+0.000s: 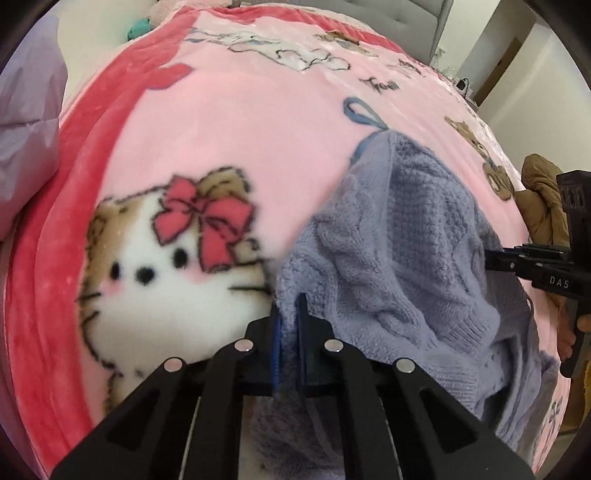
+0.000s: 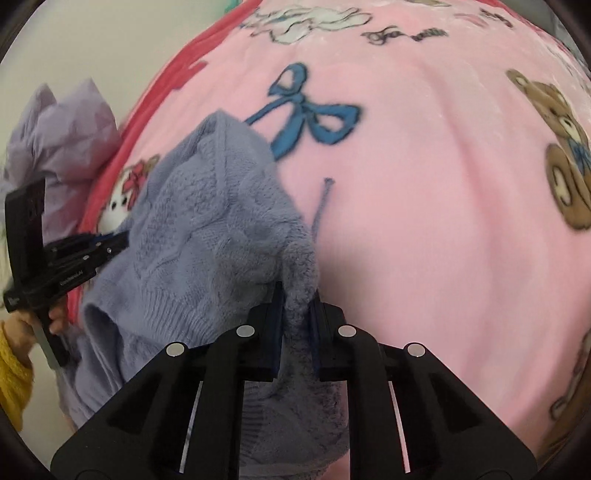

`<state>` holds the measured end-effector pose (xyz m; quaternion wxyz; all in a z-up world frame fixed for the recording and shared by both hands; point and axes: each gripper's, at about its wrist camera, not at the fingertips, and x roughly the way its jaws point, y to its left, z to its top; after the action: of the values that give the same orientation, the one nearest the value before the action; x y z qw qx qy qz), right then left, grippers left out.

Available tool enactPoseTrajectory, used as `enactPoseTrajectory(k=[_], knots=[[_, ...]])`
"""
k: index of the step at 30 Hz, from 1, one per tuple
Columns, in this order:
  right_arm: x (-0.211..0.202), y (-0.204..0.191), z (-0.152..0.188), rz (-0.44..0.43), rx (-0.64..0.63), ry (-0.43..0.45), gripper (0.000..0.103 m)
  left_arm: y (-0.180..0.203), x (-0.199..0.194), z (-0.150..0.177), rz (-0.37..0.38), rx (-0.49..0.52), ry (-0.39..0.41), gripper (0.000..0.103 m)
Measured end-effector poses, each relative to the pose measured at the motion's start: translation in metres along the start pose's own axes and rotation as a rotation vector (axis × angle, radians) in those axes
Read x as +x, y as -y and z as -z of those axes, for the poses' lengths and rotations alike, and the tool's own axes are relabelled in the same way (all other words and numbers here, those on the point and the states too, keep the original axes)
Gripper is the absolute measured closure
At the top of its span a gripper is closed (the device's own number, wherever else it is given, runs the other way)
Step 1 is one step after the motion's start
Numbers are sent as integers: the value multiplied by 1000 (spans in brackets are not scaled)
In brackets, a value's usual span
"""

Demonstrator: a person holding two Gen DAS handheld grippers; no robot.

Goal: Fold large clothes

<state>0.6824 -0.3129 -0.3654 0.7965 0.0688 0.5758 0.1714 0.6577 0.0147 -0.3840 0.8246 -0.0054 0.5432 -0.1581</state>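
A lavender cable-knit sweater (image 1: 399,251) hangs bunched above a pink cartoon blanket (image 1: 229,125). My left gripper (image 1: 290,314) is shut on one edge of the sweater. My right gripper (image 2: 297,299) is shut on another edge of the sweater (image 2: 207,229). The right gripper also shows at the right edge of the left wrist view (image 1: 491,260), and the left gripper at the left edge of the right wrist view (image 2: 118,240). The sweater's lower part droops between them, folded over itself.
The pink blanket (image 2: 424,192) covers a bed. A pale purple pillow (image 1: 26,140) lies at the bed's left side and shows in the right wrist view (image 2: 70,129). A grey headboard (image 1: 402,26) and a wall stand beyond. A brown item (image 1: 543,199) lies at the right.
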Motion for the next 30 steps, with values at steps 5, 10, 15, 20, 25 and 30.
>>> enactPoseTrajectory(k=[5,10,15,20,25,30], knots=[[-28,4,4,-1,31,106,94,-9,-26,-2,22,-17,68,97],[-77,-8,17,-57,0,197,97,-15,-70,0,136,-23,164,97],[-125,-29,45,-179,-44,247,98,-4,-125,21,227,11,217,97],[-170,-54,96,-290,-68,292,98,21,-191,86,273,119,293,97],[-203,-55,176,-350,10,309,98,43,-216,171,276,181,251,97],[-183,-52,251,-346,88,162,98,53,-204,246,300,144,101,97]])
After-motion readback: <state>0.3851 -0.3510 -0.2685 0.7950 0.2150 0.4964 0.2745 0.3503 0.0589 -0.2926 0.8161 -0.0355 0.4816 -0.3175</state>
